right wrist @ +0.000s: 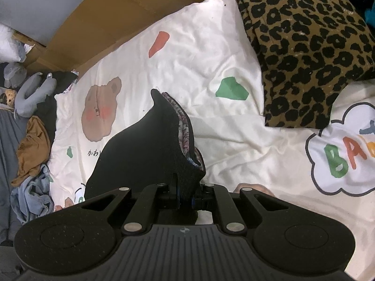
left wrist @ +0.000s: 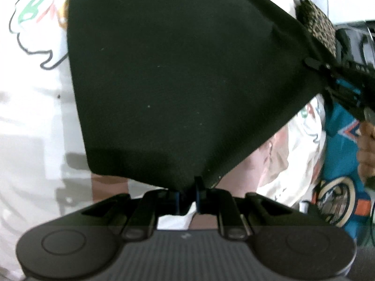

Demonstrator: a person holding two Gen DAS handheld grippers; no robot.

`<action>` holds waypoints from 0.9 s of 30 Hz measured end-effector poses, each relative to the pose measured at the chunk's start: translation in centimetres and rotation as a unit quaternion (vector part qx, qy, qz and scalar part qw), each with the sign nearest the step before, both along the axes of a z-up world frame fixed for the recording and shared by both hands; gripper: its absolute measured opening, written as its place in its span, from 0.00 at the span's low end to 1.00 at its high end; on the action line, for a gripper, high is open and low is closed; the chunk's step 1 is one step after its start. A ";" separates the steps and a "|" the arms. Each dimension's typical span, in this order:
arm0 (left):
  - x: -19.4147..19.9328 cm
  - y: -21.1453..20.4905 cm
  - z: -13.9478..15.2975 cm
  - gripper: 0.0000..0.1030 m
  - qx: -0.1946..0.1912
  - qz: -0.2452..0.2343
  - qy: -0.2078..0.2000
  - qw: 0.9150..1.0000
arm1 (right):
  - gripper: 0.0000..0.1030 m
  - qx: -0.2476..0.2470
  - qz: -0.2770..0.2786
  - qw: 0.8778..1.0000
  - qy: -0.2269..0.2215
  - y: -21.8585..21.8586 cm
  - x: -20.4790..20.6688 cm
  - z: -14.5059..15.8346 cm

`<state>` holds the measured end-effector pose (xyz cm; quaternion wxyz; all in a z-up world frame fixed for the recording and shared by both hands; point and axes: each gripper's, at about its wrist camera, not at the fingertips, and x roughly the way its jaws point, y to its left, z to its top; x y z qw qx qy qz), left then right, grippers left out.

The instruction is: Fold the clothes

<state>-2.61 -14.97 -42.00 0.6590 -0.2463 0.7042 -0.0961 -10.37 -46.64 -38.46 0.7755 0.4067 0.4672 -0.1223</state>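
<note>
black garment point(left wrist: 168, 82) hiding most of bedsheet point(left wrist: 35, 117), leopard-print cloth point(right wrist: 304, 46) cut off

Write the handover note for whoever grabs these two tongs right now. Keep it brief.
Left tongs: shut on one corner of the black garment.
Right tongs: shut on another edge of it; its patterned lining shows there.
The garment hangs stretched between both tongs, above the white printed bedspread.
Done: a leopard-print garment lies folded on the bedspread.
Left: lay the black garment flat and fold it. A tan garment and a light blue garment lie crumpled at the bedspread's edge, probably next.
</note>
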 end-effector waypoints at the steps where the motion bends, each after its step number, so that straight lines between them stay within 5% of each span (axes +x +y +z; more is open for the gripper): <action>1: -0.1 -0.2 -0.1 0.12 0.001 -0.002 -0.003 1.000 | 0.07 -0.001 0.003 1.000 -0.002 -0.1 0.0 0.0; 11: -1.2 -1.5 -1.6 0.13 -0.016 0.025 -0.013 0.999 | 0.05 0.007 -0.029 0.999 -0.026 -2.0 -1.0 -1.6; 20: -1.6 -1.6 -2.3 0.13 -0.016 0.022 -0.014 1.000 | 0.06 0.015 -0.070 0.997 0.010 -3.2 -1.6 -4.4; 24: -1.7 -1.1 -2.0 0.15 -0.008 0.006 0.010 1.000 | 0.10 0.020 -0.104 0.994 0.027 -3.5 -2.7 -5.1; 27: -1.8 -1.1 -1.3 0.13 0.018 -0.030 0.016 0.999 | 0.22 0.018 -0.132 0.991 0.030 -3.8 -3.6 -4.5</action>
